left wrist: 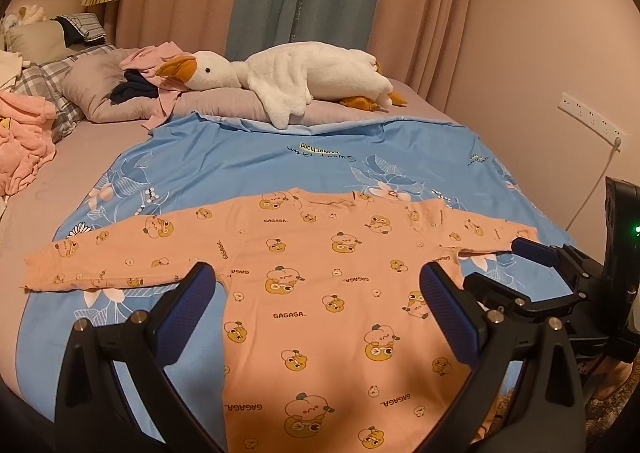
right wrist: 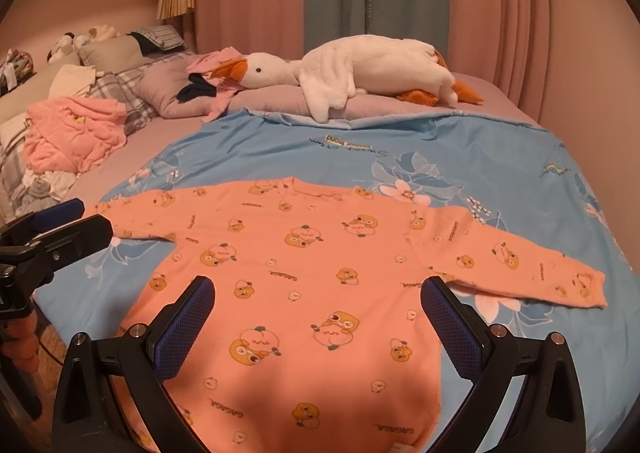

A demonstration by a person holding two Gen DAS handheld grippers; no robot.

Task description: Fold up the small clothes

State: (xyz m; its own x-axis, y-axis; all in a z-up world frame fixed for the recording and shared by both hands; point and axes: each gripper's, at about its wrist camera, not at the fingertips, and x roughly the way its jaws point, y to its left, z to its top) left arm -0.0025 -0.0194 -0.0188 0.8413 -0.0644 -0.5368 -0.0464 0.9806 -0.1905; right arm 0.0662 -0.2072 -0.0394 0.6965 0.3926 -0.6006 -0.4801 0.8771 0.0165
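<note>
- A blue floral cotton bedspread [left wrist: 248,157] covers the bed.
- A peach long-sleeved top printed with yellow ducks [left wrist: 320,293] lies flat on it, both sleeves stretched out.
- The left gripper [left wrist: 318,293] and the right gripper [right wrist: 318,307] hover above the top, fingers spread, holding nothing.

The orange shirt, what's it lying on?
The orange shirt lies spread flat on a blue floral sheet. Whatever is under its middle is covered.

Peach top [left wrist: 320,293] with yellow duck print lies on blue flowered sheet [left wrist: 240,161]; white plush goose [left wrist: 304,81] has an orange beak.
</note>
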